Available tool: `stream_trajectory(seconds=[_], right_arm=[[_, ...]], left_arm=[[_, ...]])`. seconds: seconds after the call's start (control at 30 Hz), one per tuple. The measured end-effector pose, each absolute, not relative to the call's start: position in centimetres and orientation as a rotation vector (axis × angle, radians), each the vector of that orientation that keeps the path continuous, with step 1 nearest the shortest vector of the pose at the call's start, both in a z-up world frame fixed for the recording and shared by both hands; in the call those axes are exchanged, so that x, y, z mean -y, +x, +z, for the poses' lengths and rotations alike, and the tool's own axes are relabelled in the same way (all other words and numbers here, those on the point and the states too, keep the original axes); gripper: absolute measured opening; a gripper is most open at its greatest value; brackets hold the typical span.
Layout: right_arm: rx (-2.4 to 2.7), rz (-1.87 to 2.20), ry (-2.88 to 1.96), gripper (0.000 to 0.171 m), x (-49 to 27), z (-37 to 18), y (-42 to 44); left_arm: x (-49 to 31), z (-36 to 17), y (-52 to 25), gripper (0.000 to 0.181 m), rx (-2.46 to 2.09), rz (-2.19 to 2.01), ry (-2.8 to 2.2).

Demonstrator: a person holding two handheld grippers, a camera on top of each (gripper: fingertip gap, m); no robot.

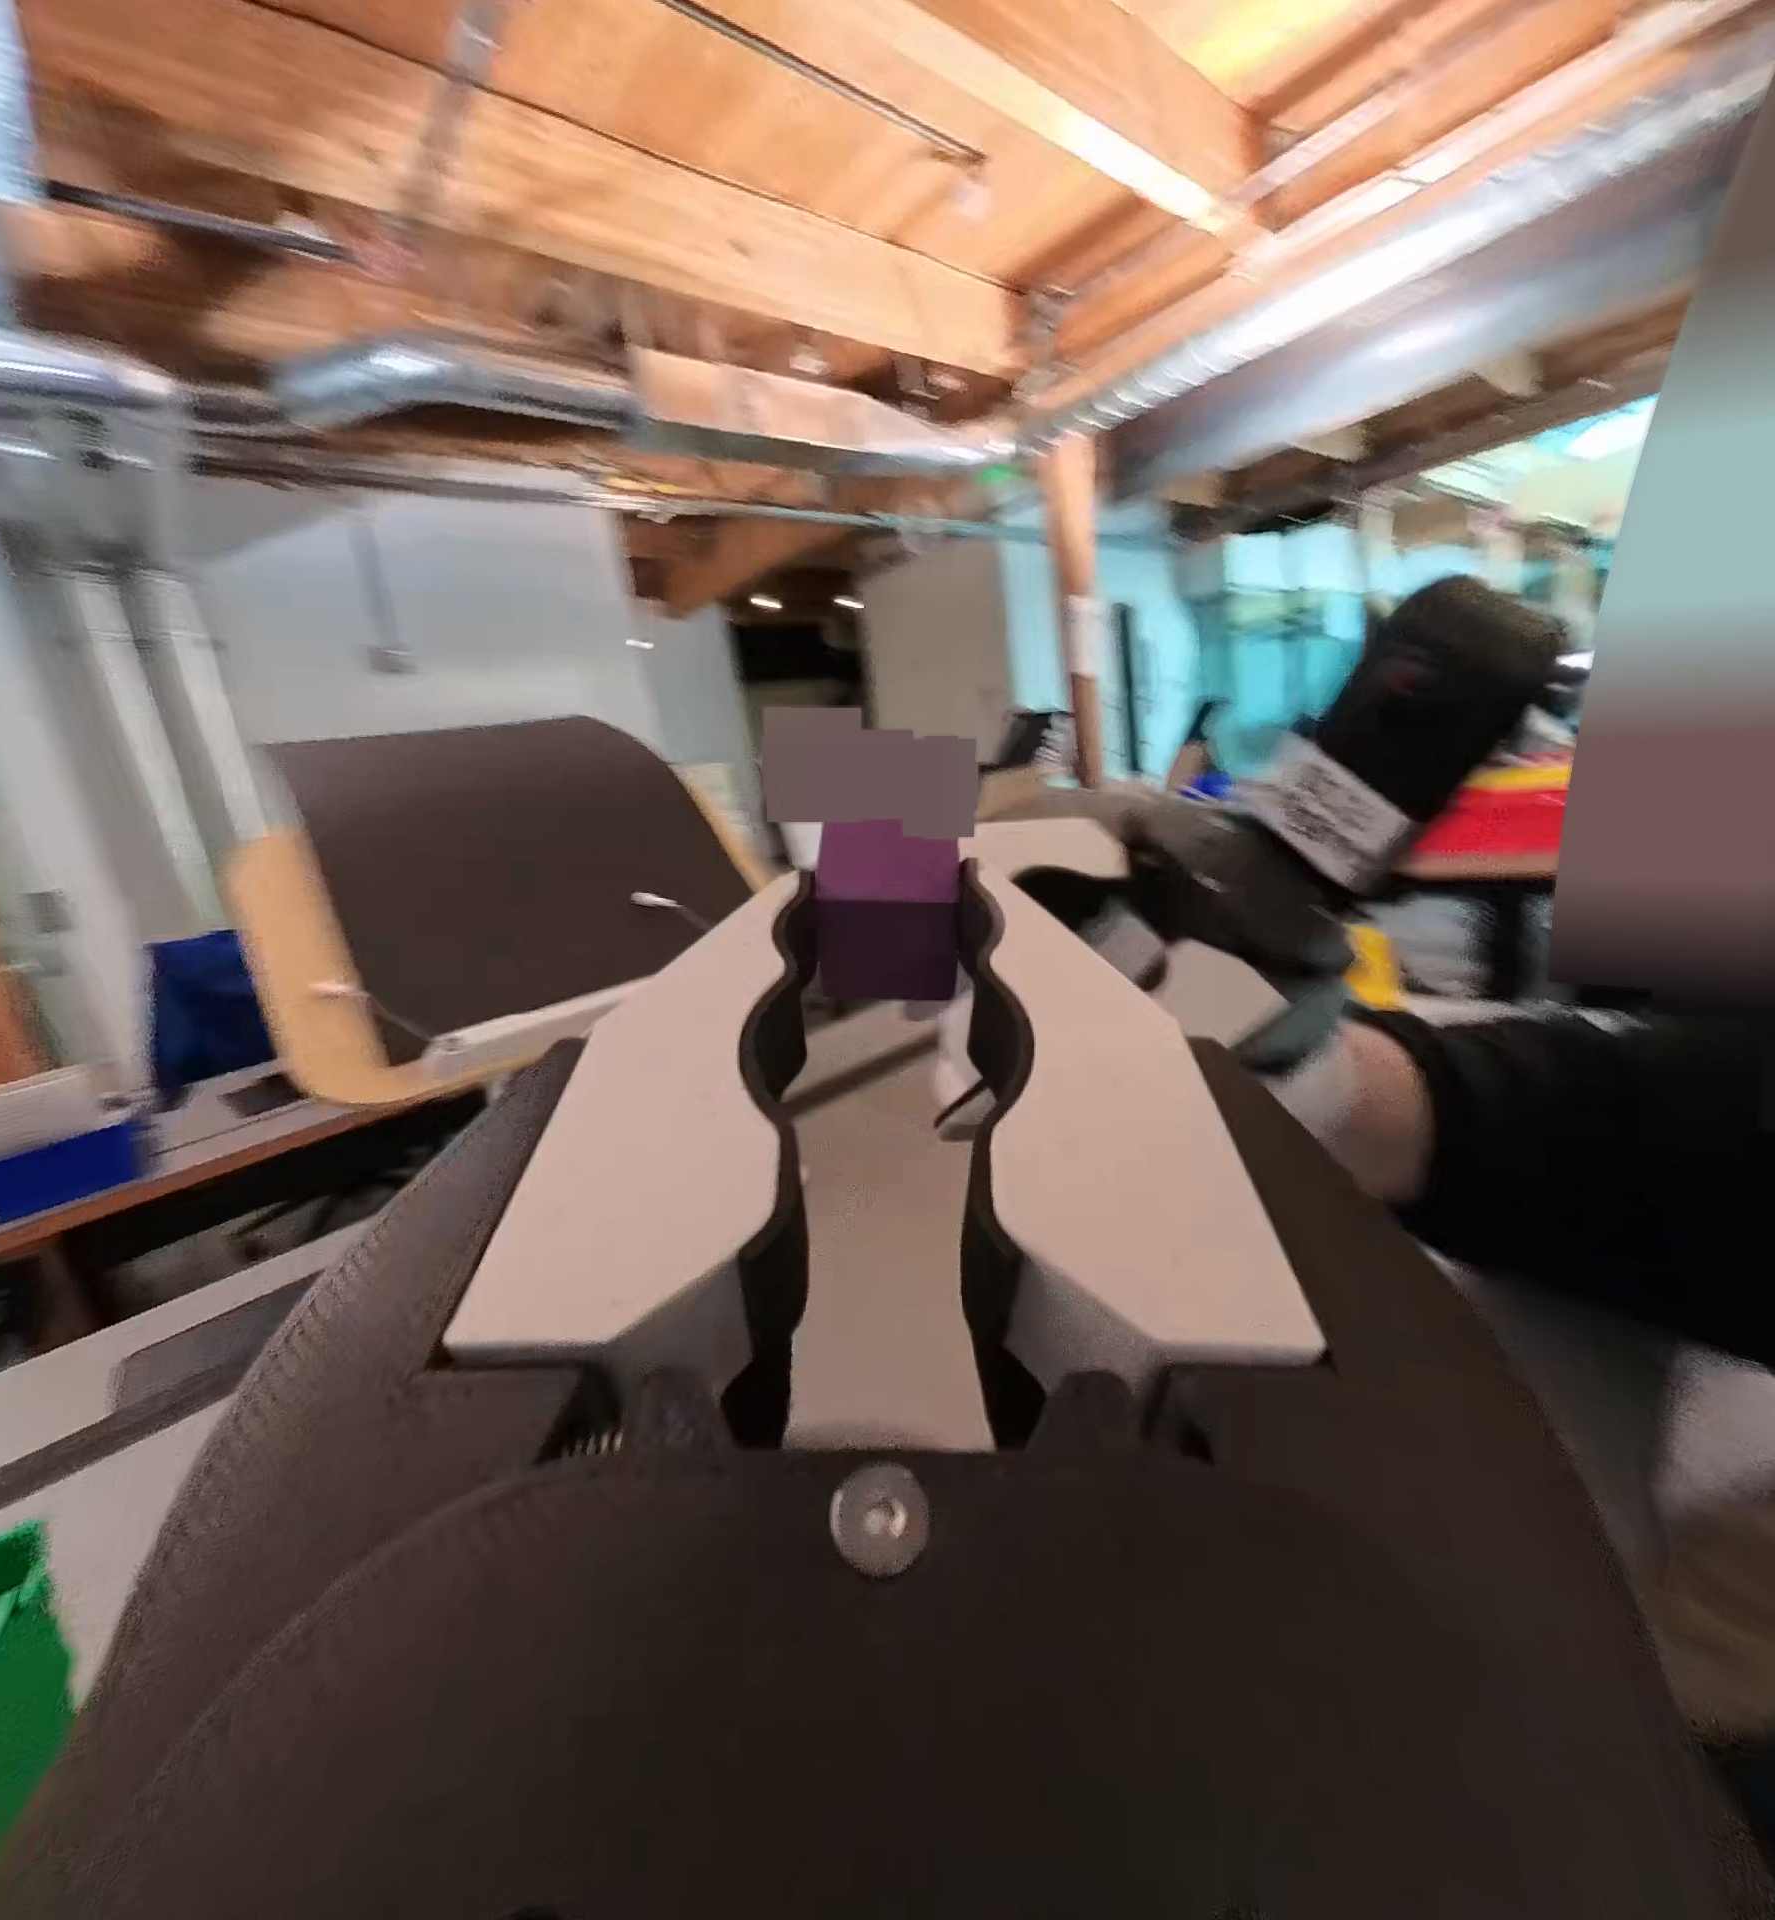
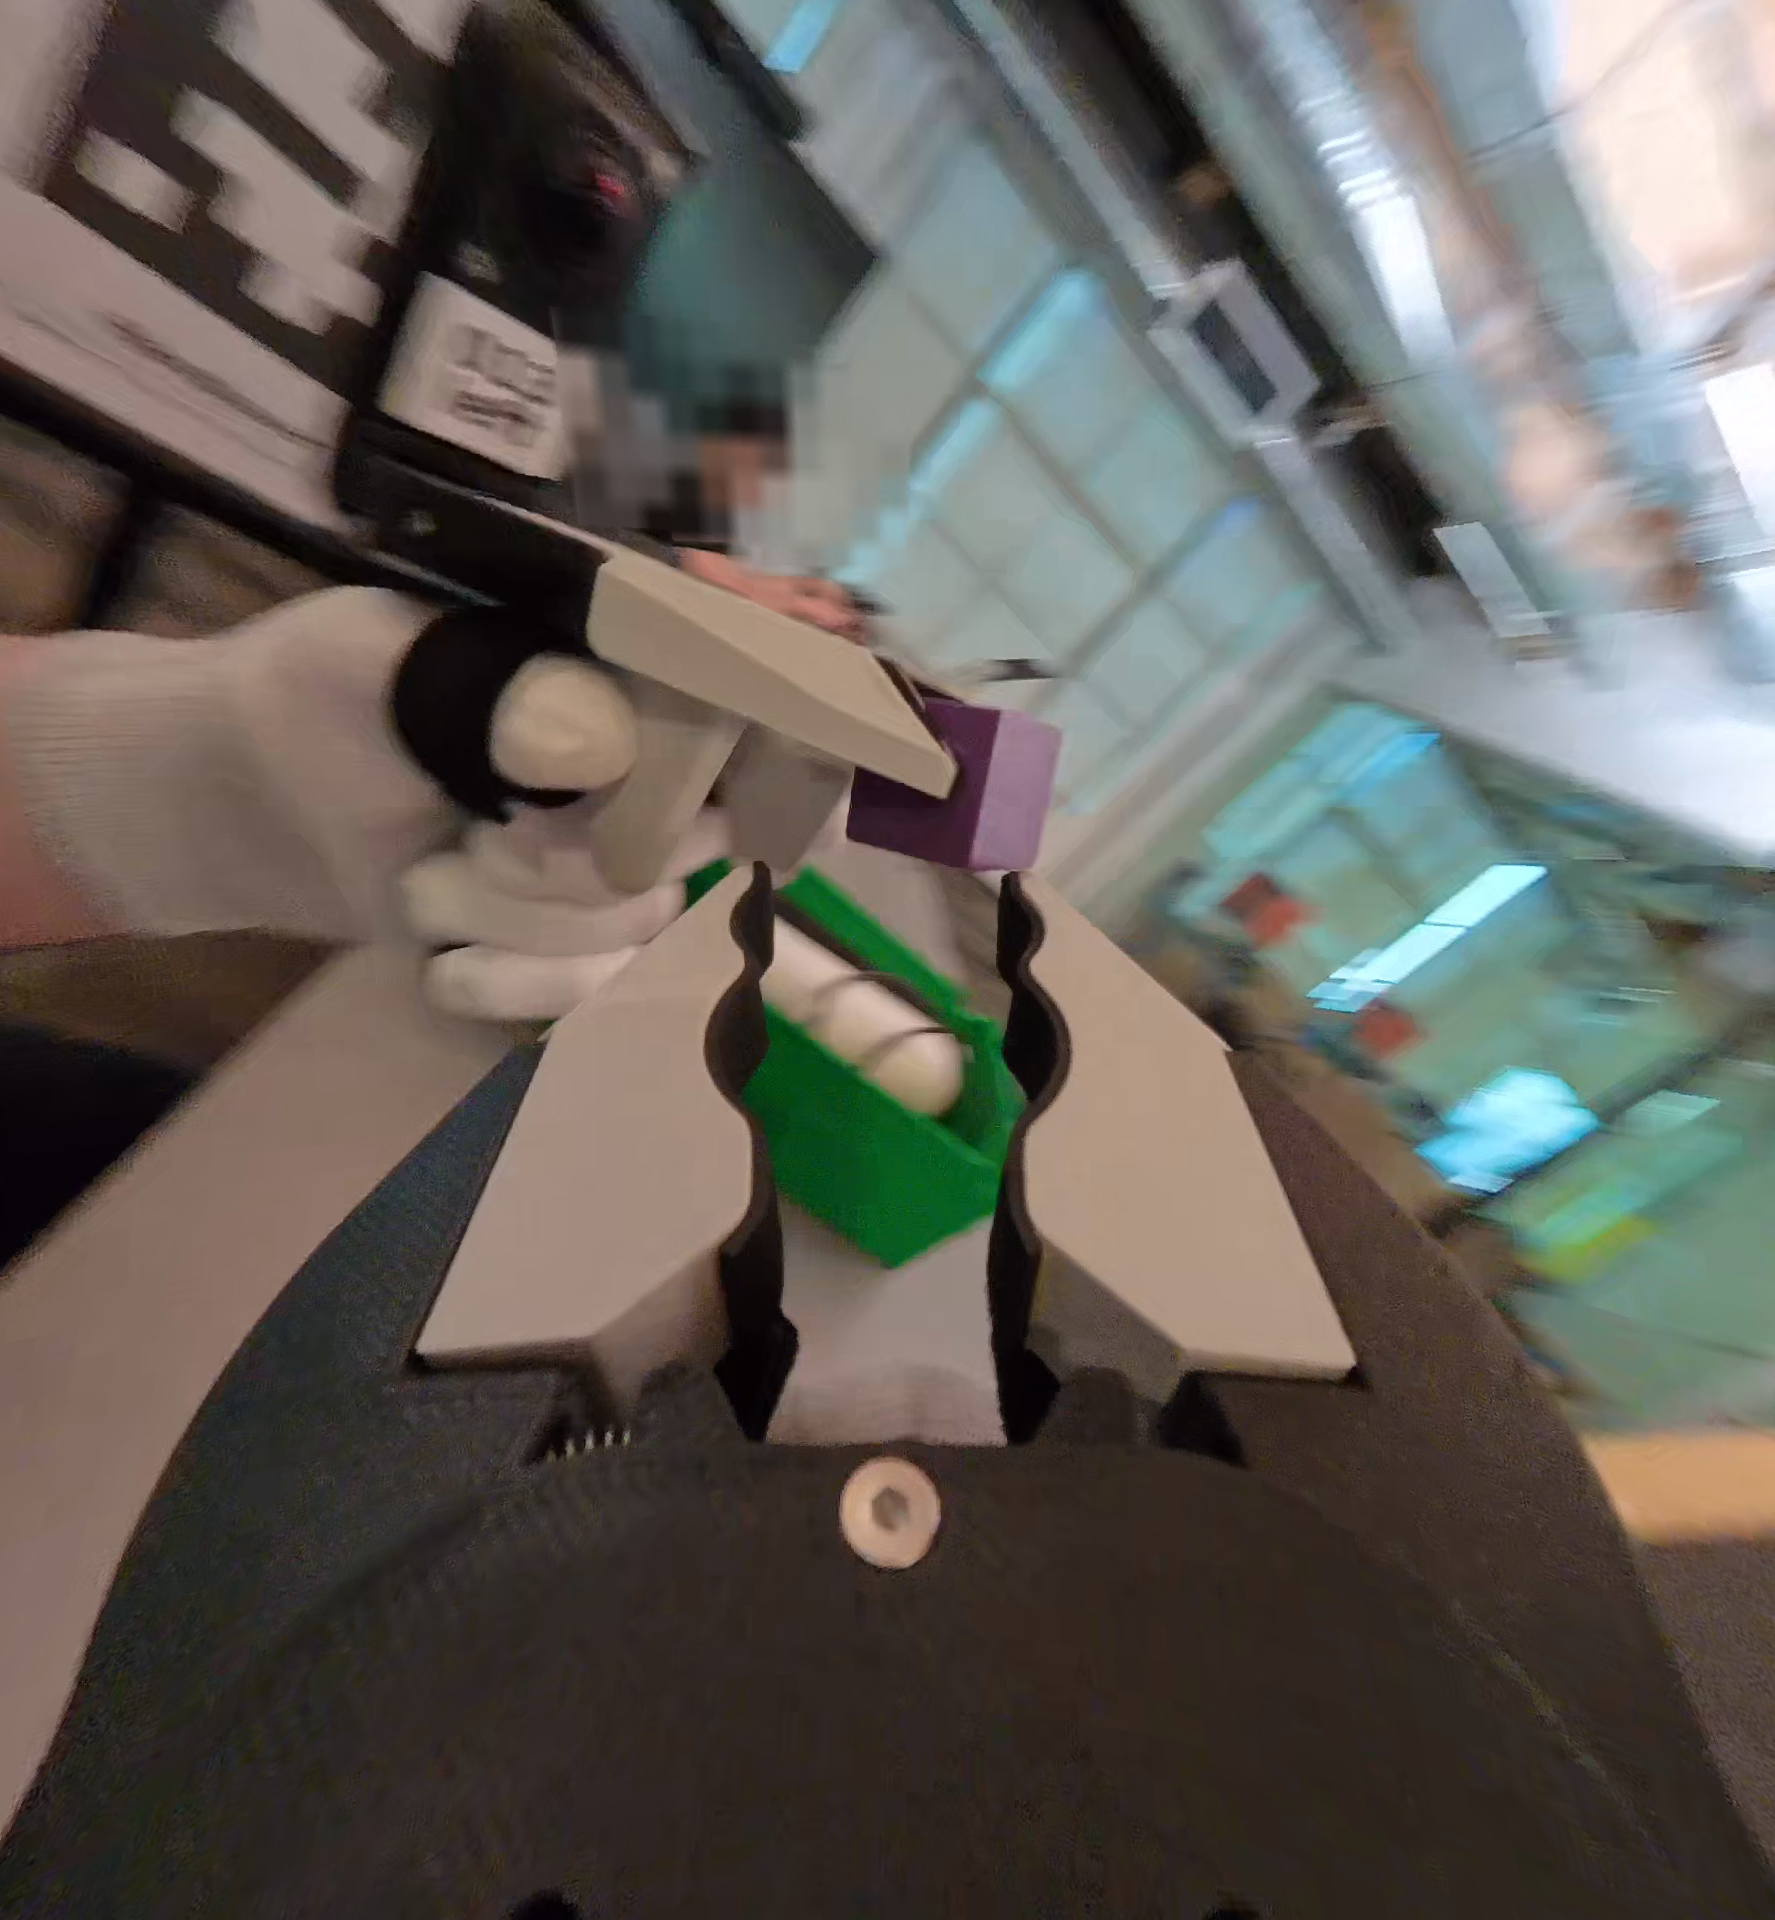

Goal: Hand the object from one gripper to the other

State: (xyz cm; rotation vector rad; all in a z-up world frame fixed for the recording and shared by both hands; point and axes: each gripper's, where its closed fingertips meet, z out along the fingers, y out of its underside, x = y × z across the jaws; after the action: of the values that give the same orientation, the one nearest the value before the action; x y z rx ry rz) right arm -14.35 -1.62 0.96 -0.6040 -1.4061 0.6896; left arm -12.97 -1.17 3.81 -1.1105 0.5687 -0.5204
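A purple cube (image 1: 888, 930) is pinched between the tips of my left gripper (image 1: 888, 904), which is shut on it and holds it in the air. In the right wrist view the left gripper's grey fingers (image 2: 758, 665) come in from the left with the cube (image 2: 966, 790) at their tip. My right gripper (image 2: 883, 894) is open and empty, its tips just below the cube and not touching it. The right gripper's black body (image 1: 1423, 727) shows at the right of the left wrist view, held by a gloved hand.
A green bin (image 2: 862, 1174) holding white rounded pieces (image 2: 893, 1049) stands on the grey table (image 2: 187, 1195) below both grippers. A white-gloved hand (image 2: 239, 779) holds the left gripper. Blue bins (image 1: 52, 1164) and a dark curved panel (image 1: 509, 862) stand farther off.
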Motion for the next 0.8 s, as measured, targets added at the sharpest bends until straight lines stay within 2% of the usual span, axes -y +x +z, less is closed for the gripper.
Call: stream_trajectory(seconds=[0.17,0.33,0.8], right_arm=[[1.602,1.067,-0.679,0.040,3.8,-0.2,-13.6],[1.682,1.071,-0.678,0.034,5.2,-1.8,-14.1],[1.704,1.090,-0.716,0.027,5.2,-2.7,-14.4]], left_arm=[[4.5,2.2,-12.7,0.025,-0.808,-0.639,-1.074],[4.7,0.0,-11.5,0.025,-0.925,-0.644,-1.129],[4.3,-0.7,-12.0,0.025,-0.936,-0.585,-1.145]])
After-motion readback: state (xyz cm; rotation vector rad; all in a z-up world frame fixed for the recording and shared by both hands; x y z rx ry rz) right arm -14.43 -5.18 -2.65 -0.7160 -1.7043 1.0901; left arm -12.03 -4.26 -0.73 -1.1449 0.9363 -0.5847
